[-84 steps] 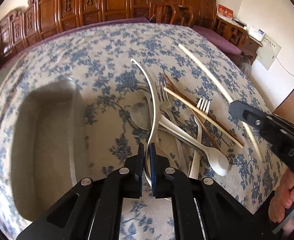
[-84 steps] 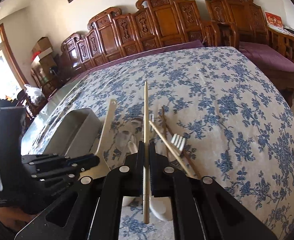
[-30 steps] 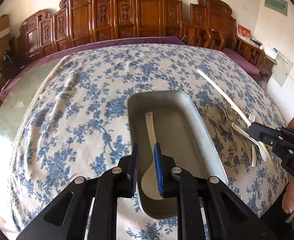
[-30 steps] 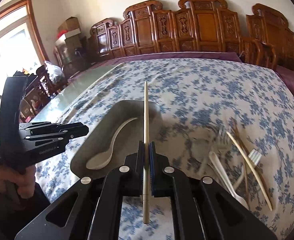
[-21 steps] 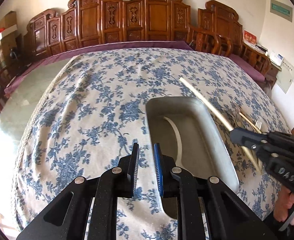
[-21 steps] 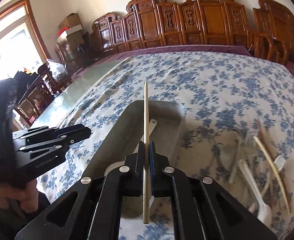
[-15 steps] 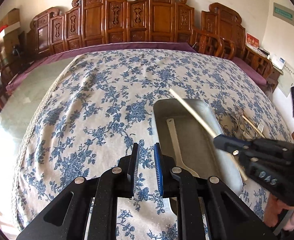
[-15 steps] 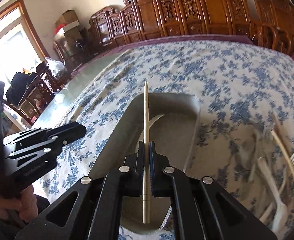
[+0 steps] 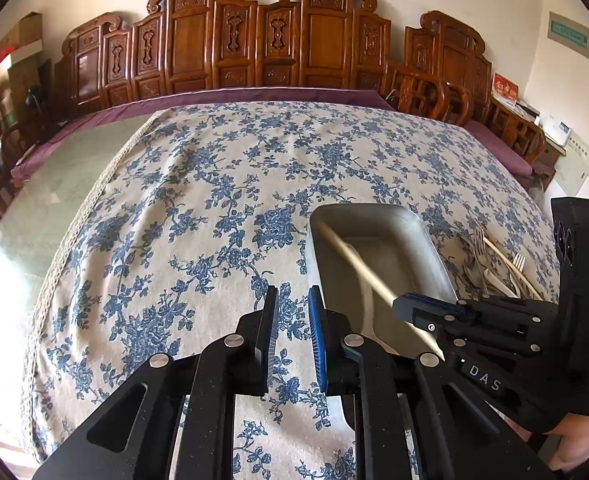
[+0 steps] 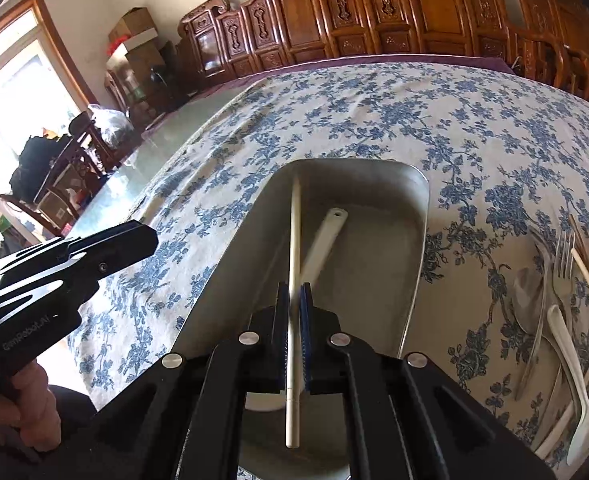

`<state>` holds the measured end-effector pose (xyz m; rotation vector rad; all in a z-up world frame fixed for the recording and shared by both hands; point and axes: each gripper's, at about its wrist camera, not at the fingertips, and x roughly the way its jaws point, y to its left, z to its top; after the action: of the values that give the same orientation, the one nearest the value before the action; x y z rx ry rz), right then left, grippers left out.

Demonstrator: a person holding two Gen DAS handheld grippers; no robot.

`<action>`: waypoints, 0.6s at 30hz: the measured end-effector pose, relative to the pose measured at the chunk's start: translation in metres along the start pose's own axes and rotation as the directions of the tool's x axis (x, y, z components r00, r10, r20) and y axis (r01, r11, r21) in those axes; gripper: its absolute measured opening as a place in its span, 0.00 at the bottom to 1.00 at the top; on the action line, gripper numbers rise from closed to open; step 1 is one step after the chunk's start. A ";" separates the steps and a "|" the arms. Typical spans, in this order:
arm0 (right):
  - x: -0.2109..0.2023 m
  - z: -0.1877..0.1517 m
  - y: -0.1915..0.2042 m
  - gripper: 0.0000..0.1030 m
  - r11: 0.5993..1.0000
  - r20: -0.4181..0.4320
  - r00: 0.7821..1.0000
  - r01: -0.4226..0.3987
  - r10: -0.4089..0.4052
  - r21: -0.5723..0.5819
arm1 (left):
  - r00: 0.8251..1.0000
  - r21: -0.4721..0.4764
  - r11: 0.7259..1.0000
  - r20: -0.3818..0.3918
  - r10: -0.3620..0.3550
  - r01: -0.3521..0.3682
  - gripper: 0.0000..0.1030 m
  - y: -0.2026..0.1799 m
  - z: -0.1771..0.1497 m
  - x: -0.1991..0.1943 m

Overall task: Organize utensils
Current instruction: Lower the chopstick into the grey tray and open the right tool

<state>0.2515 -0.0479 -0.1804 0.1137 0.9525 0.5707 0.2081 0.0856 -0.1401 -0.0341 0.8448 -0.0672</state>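
Note:
A grey metal tray (image 10: pixel 421 240) (image 9: pixel 428 236) lies on the blue-flowered tablecloth with a white spoon (image 10: pixel 323 236) in it. My right gripper (image 10: pixel 293 294) (image 9: pixel 399 305) is shut on a pale chopstick (image 10: pixel 294 224) (image 9: pixel 354 260). It holds the chopstick low over the tray, lengthwise, tip towards the far end. My left gripper (image 9: pixel 292 300) (image 10: pixel 150 238) hovers over bare cloth just left of the tray. Its jaws stand slightly apart with nothing between them. Forks, spoons and chopsticks lie in a pile (image 10: pixel 554 300) (image 9: pixel 494 268) to the right of the tray.
Carved wooden chairs (image 9: pixel 254 40) line the table's far side. The cloth ends at a lace edge (image 9: pixel 74 232) on the left, with bare glass tabletop (image 9: pixel 34 208) beyond. A hand (image 10: pixel 30 412) holds the left gripper at the near edge.
The right gripper has carried the chopstick left and down, from beside the tray to low over it. The left gripper let go of the white spoon in the tray and drifted left.

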 end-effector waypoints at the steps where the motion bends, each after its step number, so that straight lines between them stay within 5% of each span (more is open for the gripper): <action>1: -0.001 0.000 -0.001 0.07 1.000 0.002 1.000 -0.002 0.002 -0.004 | 1.000 -0.001 1.000 0.000 0.000 0.000 0.14 0.000 0.000 0.000; 8: -0.036 0.001 -0.015 0.07 0.999 0.058 0.998 -0.007 0.009 -0.033 | 1.000 0.008 1.000 0.007 -0.018 0.018 0.15 -0.012 0.002 -0.003; 18: -0.115 -0.017 -0.069 0.07 0.985 0.135 0.981 0.149 -0.137 -0.084 | 0.997 0.057 0.996 0.024 -0.074 0.073 0.22 -0.055 0.004 -0.014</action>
<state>0.2150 -0.1670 -0.1287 -0.0028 0.7999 0.4683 0.1990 0.0315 -0.1242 -0.0130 0.8154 -0.1594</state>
